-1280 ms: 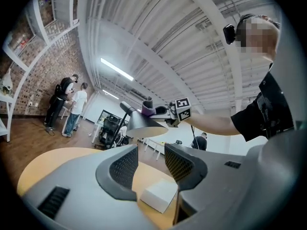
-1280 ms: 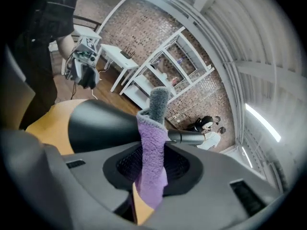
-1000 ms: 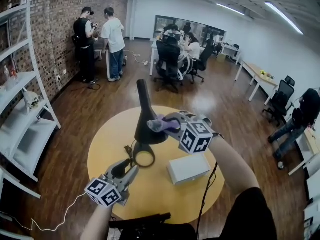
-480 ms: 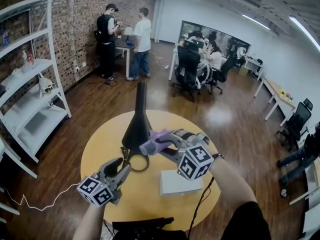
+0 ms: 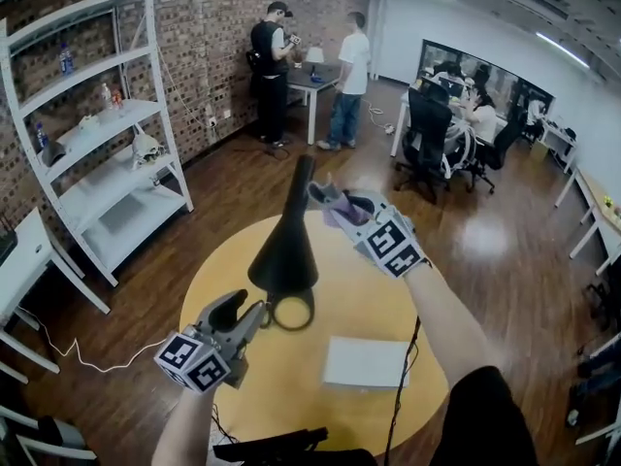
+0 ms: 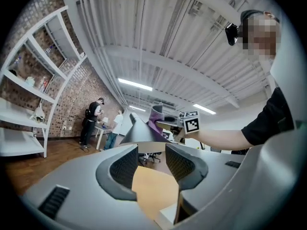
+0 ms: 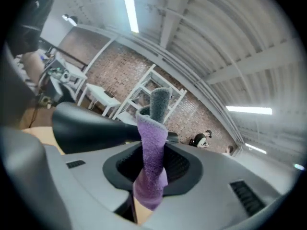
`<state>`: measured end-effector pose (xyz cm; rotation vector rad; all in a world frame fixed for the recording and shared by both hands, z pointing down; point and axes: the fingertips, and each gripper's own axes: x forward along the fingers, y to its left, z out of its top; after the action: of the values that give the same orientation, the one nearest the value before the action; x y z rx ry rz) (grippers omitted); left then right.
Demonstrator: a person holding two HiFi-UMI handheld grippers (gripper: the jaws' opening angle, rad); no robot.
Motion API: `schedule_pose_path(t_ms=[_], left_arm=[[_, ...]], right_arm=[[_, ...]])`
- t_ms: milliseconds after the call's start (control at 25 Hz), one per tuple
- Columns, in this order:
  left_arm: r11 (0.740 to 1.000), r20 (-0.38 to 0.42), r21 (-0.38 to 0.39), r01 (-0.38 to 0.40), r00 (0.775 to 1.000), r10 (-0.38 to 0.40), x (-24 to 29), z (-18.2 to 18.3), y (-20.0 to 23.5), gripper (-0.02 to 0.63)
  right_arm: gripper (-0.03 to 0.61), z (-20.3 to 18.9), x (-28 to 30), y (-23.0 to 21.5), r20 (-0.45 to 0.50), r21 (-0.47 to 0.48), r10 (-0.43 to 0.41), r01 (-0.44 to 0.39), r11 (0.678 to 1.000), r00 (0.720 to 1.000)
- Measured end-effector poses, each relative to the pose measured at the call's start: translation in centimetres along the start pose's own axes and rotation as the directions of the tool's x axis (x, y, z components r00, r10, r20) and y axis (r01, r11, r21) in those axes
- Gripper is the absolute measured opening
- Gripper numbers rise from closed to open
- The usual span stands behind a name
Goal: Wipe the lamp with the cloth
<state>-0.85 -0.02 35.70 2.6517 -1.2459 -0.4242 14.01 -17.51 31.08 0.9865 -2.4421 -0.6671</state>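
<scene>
A black lamp [image 5: 285, 252] with a cone shade, a thin neck and a ring base stands on the round yellow table [image 5: 388, 289]. My right gripper [image 5: 324, 193] is shut on a purple cloth [image 5: 341, 206] and holds it beside the top of the lamp's neck. In the right gripper view the cloth [image 7: 152, 143] stands up between the jaws, with the lamp [image 7: 91, 126] just to the left. My left gripper [image 5: 245, 311] hovers near the ring base. Its jaws have just been opening and nothing is between them. The left gripper view shows the lamp [image 6: 135, 131] and cloth [image 6: 156, 120] ahead.
A flat white box [image 5: 367, 362] lies on the table to the right of the lamp base. A white shelf unit [image 5: 107, 163] stands at the left against the brick wall. People stand at a desk [image 5: 310, 76] far behind, with office chairs [image 5: 432, 134] nearby.
My right gripper has carried the cloth up from the lamp's shade to the top of its neck. My left gripper has risen a little. The head view has swung to the left.
</scene>
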Motion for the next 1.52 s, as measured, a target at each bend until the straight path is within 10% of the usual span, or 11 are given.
schedule_pose_path(t_ms=[400, 960, 1320, 1520], left_arm=[[0.999, 0.014, 0.011, -0.045, 0.999, 0.045, -1.4, 1.0, 2.3, 0.175], [0.999, 0.003, -0.047, -0.020, 1.000, 0.020, -1.0, -0.6, 4.1, 0.175], [0.999, -0.001, -0.044, 0.008, 1.000, -0.009, -1.3, -0.1, 2.0, 0.175], [0.998, 0.015, -0.057, 0.012, 1.000, -0.011, -1.8, -0.5, 0.7, 0.175]], right_arm=[[0.104, -3.8, 7.3, -8.2, 0.018, 0.423, -0.130, 0.110, 0.900, 0.991], [0.104, -2.3, 7.5, -2.2, 0.134, 0.341, 0.069, -0.111, 0.934, 0.989], [0.104, -1.9, 3.9, 5.8, 0.011, 0.057, 0.323, -0.323, 0.945, 0.946], [0.104, -2.6, 1.1, 9.3, -0.060, -0.087, 0.325, -0.330, 0.940, 0.944]])
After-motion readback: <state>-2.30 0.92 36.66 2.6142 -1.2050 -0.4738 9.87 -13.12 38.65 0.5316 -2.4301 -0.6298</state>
